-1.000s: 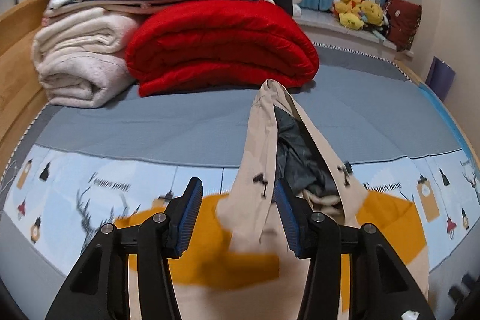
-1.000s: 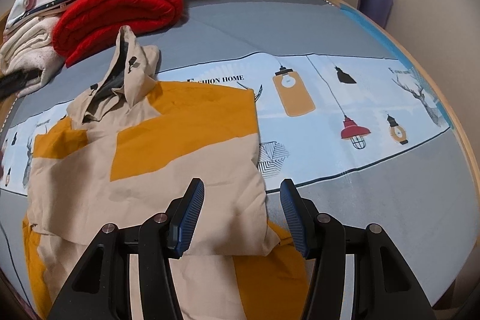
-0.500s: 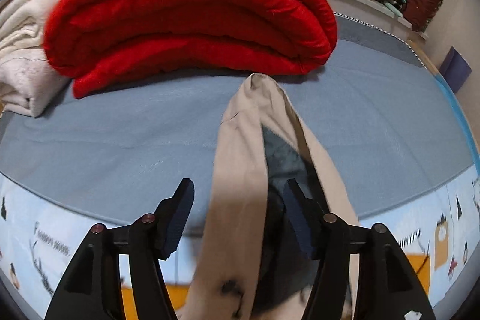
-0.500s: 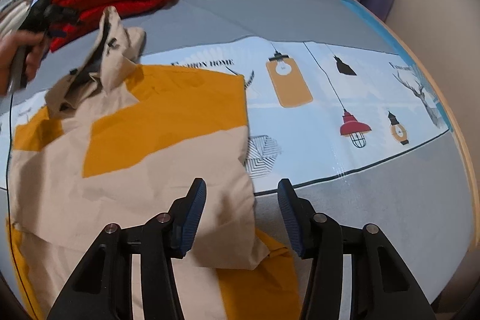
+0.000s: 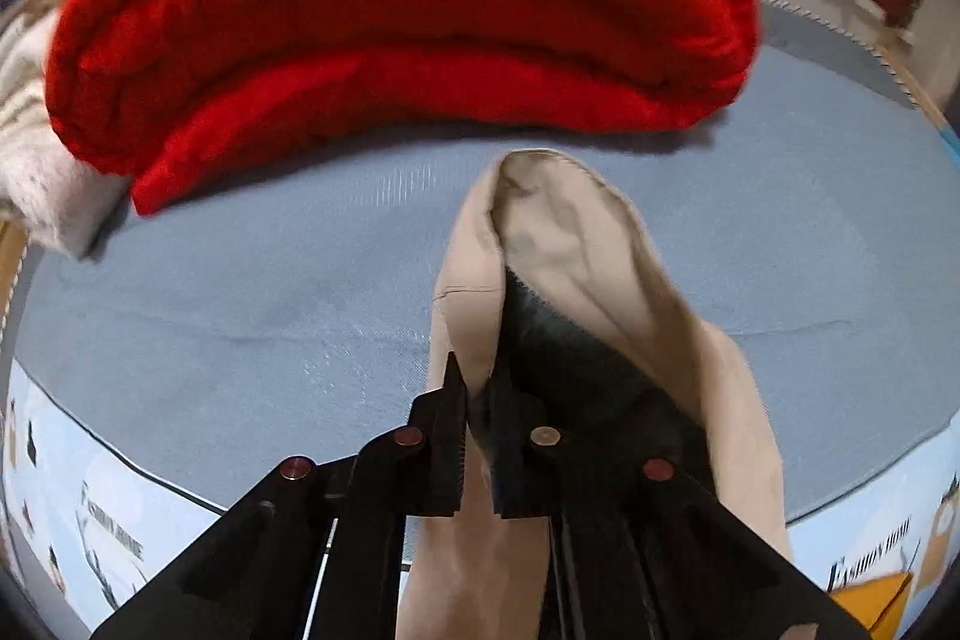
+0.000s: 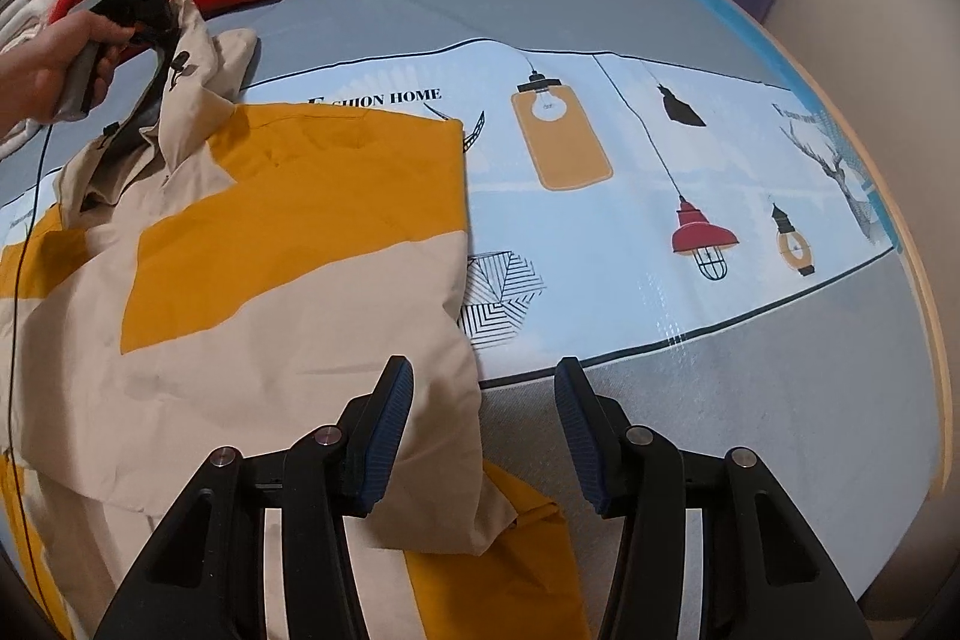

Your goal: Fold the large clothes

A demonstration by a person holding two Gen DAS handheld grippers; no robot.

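Left gripper point(image 5: 477, 403) clamps hood point(image 5: 564, 244); right gripper point(image 6: 483, 430) spread above jacket hem point(image 6: 420, 460).

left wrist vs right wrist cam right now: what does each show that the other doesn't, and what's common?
Left wrist only: the left gripper shut on the hood edge, seen close up.

Right wrist only: the open right gripper above the jacket's lower corner, the hand holding the left tool, and the lamp-print sheet.

Both: the hood, the red blanket and the grey bed cover.
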